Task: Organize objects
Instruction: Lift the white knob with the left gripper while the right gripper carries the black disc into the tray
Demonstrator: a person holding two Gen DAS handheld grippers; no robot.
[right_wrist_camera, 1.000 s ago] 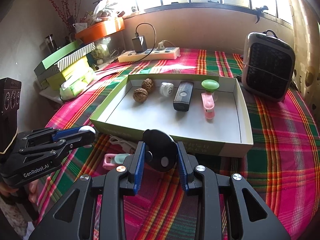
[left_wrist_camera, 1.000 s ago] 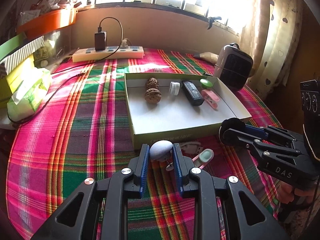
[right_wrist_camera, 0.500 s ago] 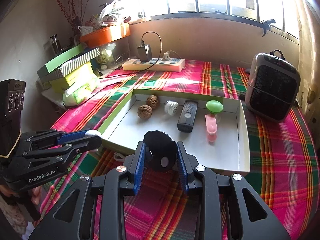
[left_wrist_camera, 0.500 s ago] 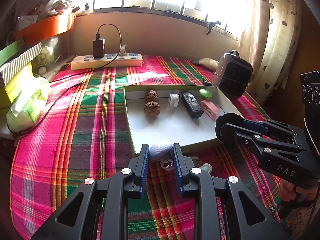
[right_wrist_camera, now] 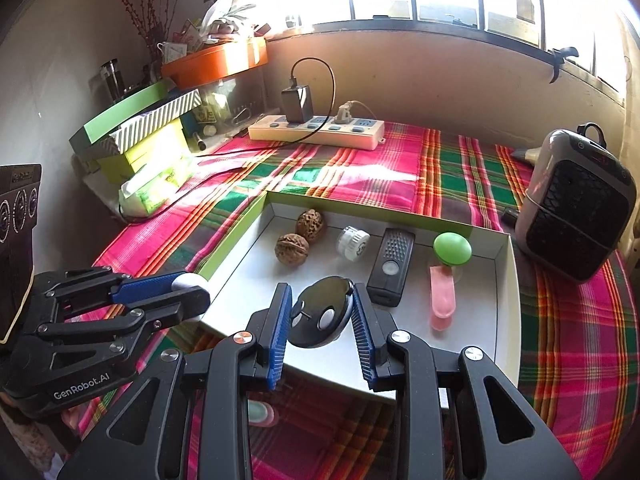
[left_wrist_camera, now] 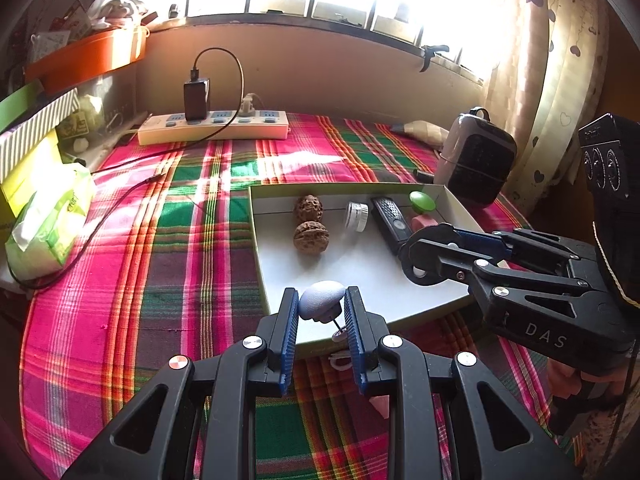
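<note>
My left gripper [left_wrist_camera: 320,307] is shut on a pale blue-grey rounded object [left_wrist_camera: 321,299] with a small ring hanging under it, held over the near left corner of the shallow white box [left_wrist_camera: 424,306]. My right gripper [right_wrist_camera: 321,312] is shut on a black round disc [right_wrist_camera: 322,322] above the box's [right_wrist_camera: 506,308] near edge. Inside the box lie two walnuts [right_wrist_camera: 291,249], a small white cap [right_wrist_camera: 352,242], a black remote [right_wrist_camera: 391,266], a green knob [right_wrist_camera: 452,249] and a pink piece [right_wrist_camera: 442,297]. In the right wrist view the left gripper [right_wrist_camera: 192,286] shows at the left.
Plaid cloth [left_wrist_camera: 160,264] covers the table. A power strip [left_wrist_camera: 214,125] with a charger lies at the back, a small heater [right_wrist_camera: 576,210] at the right, stacked boxes and a tissue pack [right_wrist_camera: 154,190] at the left. A pink-and-green item [right_wrist_camera: 260,412] lies on the cloth below my right gripper.
Both grippers have carried their objects away from the cloth in front of the box and now hold them over the box's near edge. The grips look unchanged.
</note>
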